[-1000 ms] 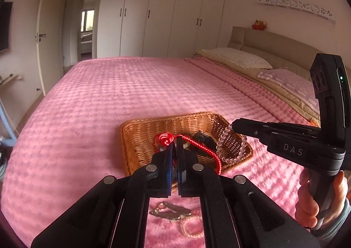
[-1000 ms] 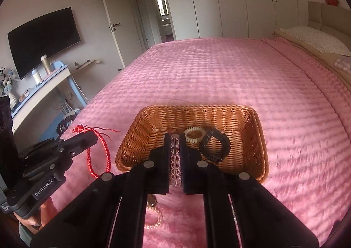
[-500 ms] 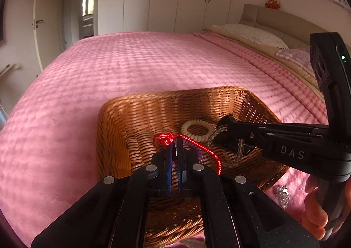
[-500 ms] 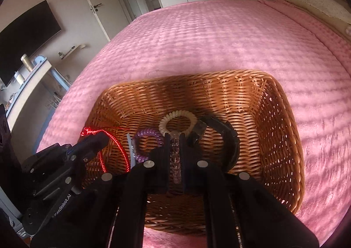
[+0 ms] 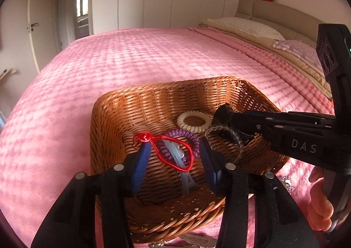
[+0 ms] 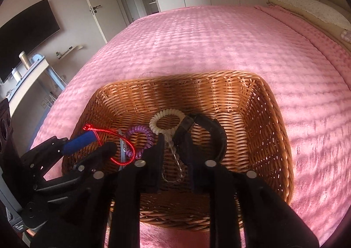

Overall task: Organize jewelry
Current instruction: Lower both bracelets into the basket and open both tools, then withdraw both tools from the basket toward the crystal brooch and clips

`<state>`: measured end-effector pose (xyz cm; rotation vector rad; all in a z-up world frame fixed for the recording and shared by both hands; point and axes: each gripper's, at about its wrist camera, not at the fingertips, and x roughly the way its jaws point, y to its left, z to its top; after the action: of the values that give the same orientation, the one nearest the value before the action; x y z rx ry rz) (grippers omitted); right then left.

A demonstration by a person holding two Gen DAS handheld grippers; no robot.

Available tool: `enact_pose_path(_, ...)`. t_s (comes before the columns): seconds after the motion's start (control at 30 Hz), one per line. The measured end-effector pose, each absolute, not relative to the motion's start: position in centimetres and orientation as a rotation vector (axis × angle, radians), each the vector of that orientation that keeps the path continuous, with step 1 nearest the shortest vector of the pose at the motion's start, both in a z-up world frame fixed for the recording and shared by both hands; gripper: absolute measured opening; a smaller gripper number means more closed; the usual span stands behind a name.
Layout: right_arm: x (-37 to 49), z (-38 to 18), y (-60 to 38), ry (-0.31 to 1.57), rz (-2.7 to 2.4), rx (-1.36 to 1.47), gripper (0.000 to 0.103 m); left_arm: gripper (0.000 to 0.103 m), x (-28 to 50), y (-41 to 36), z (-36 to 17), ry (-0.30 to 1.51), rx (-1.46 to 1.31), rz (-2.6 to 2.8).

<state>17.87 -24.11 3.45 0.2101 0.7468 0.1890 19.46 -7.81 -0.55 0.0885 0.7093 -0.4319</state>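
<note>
A wicker basket sits on the pink bedspread. My left gripper is open over the basket; the red cord bracelet hangs from its left blue pad. My right gripper is open inside the basket, and the clear bead bracelet drops between its fingers. A cream coil band, a purple coil band, a black band and a clear strip lie inside.
The pink bedspread spreads all around the basket. Pillows and the headboard are at the far right. Small metal jewelry lies on the bed by the basket's near edge. A desk and TV stand left of the bed.
Both grippers have opened inside the basket. The red cord now hangs loose on the left pad, and the bead bracelet slips down between the right fingers.
</note>
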Motion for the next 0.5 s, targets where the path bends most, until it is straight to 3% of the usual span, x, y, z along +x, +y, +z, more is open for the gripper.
enact_pose_path(0.07,17.2,3.9,-24.6,0.734,0.178,0.212,0.037,0.051,18.8,-7.5,0.1,0.697,0.084,-0.438)
enact_pose_path(0.2,15.4,4.9,-25.7,0.715,0.192,0.251,0.037,0.055,17.2,-6.8,1.5,0.681,0.060,-0.466)
enact_pose_path(0.5,9.8,7.1,-28.7,0.652,0.196,0.285,0.044,0.056,12.1,-4.3,5.1,0.613,0.013,-0.477)
